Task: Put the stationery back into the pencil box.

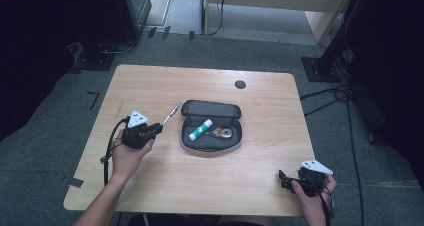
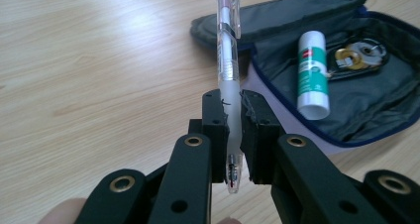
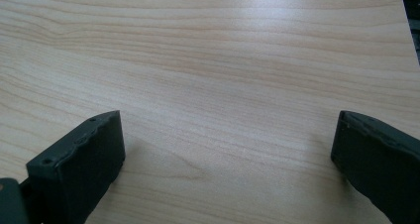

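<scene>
A clear plastic pen (image 2: 228, 60) with a frosted grip stands clamped between the jaws of my left gripper (image 2: 234, 130), which is shut on it. From the high view, that left gripper (image 1: 158, 127) is left of the open grey pencil case (image 1: 211, 126), with the pen (image 1: 171, 113) pointing up and right towards the case. Inside the case lie a white glue stick (image 1: 200, 129) with a green label and a roll of tape (image 1: 223, 133). My right gripper (image 1: 282, 178) rests near the table's front right corner, its jaws wide open over bare wood (image 3: 228, 135).
The wooden table (image 1: 150, 86) has a round cable hole (image 1: 240, 84) at the back. Black stands and cables sit on the grey floor around the table. The case's flap (image 2: 277, 16) lies open behind the glue stick (image 2: 312, 73).
</scene>
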Demonstrator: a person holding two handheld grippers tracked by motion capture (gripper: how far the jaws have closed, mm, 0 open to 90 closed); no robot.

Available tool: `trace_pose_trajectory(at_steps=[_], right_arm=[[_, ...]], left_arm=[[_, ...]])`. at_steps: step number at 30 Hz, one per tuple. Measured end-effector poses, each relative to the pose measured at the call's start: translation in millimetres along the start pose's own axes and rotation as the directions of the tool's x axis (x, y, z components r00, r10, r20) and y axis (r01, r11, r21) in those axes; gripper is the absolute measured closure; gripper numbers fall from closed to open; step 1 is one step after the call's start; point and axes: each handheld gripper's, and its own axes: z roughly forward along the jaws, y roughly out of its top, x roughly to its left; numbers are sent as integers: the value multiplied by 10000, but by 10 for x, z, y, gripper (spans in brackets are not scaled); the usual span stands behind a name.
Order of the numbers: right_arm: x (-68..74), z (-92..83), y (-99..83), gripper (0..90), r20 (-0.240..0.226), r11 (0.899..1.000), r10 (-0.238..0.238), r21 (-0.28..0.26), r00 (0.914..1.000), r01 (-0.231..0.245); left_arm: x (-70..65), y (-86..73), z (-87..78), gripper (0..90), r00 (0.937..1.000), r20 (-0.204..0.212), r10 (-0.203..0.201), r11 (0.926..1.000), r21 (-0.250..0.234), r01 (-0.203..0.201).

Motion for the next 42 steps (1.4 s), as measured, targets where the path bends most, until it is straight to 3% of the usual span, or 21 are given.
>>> trace_pose_trajectory(at_steps=[17, 29, 42], right_arm=[[0, 0, 0, 0, 0, 10000, -1, -1, 10000, 1], [0, 0, 0, 0, 0, 10000, 4, -2, 10000, -4], [0, 0, 0, 0, 5, 10000, 7, 0, 10000, -7]], left_arm=[[-314, 140, 206, 824, 9942, 992, 411, 9992, -59, -407], [-507, 158, 399, 824, 9860, 1517, 692, 9973, 141, -721], [-680, 144, 589, 824, 9729, 2042, 1085, 9920, 405, -1192]])
